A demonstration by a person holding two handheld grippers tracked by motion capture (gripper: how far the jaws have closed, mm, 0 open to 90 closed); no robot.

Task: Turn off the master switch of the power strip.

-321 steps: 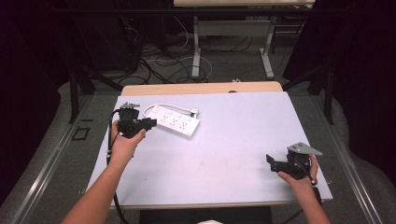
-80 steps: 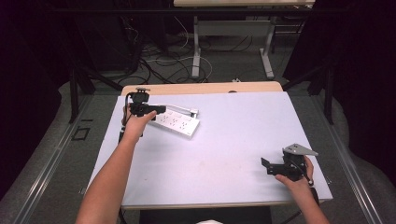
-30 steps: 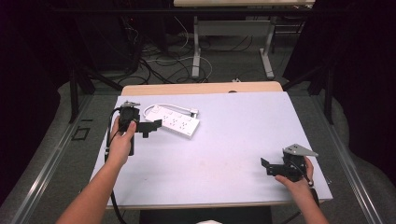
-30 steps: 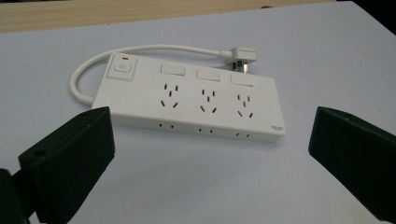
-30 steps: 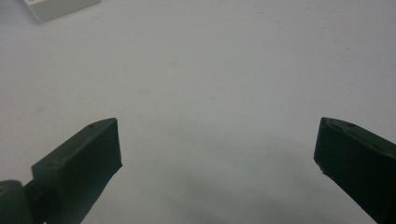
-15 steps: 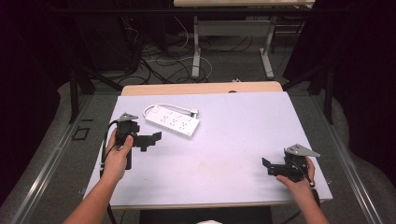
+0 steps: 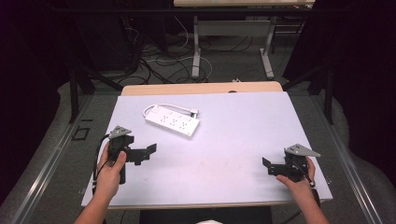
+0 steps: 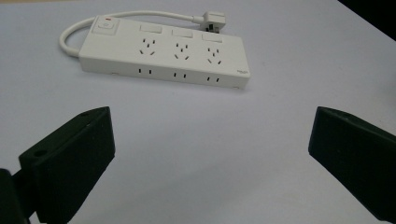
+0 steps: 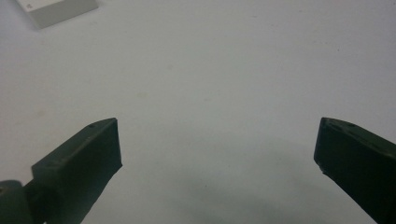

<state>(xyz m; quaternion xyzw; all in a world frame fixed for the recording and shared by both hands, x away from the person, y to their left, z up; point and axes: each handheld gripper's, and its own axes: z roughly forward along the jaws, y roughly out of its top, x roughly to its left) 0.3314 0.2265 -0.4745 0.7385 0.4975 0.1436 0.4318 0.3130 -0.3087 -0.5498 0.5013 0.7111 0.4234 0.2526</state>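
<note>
A white plastic power strip with three socket groups and a short looped white cord is laid flat on the pale, matte rectangular counter, toward 11 o'clock from the counter's middle in the high view. In the left gripper view the same strip is seen at 12 o'clock beyond the jaws, its switch end toward 10 o'clock and its white plug lying just beside its far edge at about 1 o'clock. The left black hand-held gripper is held in the person's left hand near the counter's 8 o'clock edge, with its jaws spread wide apart and nothing between them; it is kept well apart from the strip, which lies at 1 o'clock from it. The right black hand-held gripper, topped by a grey three-cornered plate, is held in the right hand near the counter's 4 o'clock corner. Its jaws are likewise spread wide with bare counter between them, and in the right gripper view a corner of the white strip is glimpsed at 11 o'clock.
</note>
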